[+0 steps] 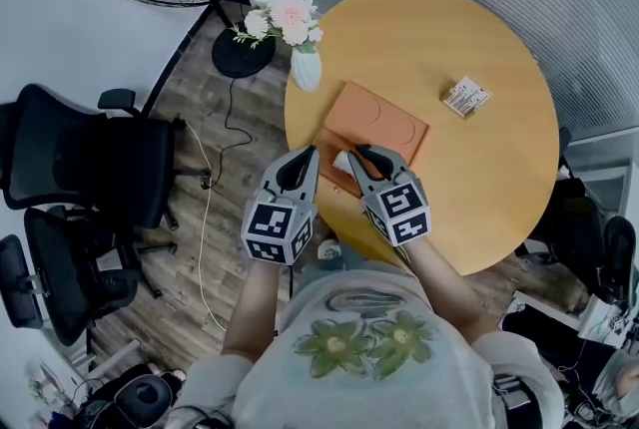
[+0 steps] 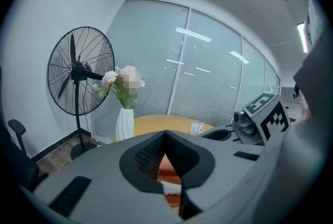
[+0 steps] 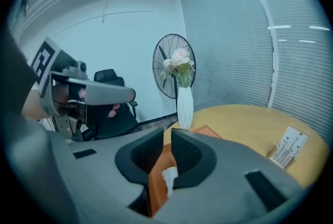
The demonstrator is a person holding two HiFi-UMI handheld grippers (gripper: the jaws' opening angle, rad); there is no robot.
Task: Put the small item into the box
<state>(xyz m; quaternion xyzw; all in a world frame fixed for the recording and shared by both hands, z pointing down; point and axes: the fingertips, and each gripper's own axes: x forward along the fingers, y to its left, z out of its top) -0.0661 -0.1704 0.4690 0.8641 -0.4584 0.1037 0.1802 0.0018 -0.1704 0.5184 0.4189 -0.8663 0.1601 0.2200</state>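
- Left gripper [image 1: 306, 158]: jaws together on nothing, poised just beside the box's near corner, probably to steady it.
- Small white item [image 3: 169, 178]: pinched in the nearly closed jaws of the right gripper [image 3: 167, 137], above the box's near edge and not yet inside.
- Orange box [image 1: 384, 118]: flat on the round table [image 1: 499, 178], close to both grippers for a short carry.

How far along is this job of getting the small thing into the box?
About midway. Done: the right gripper seems to have the small white item pinched in its jaws. In hand: it hangs over the near end of the orange box, with the left gripper shut beside it. Left: the item is not yet inside the box and must be released there.
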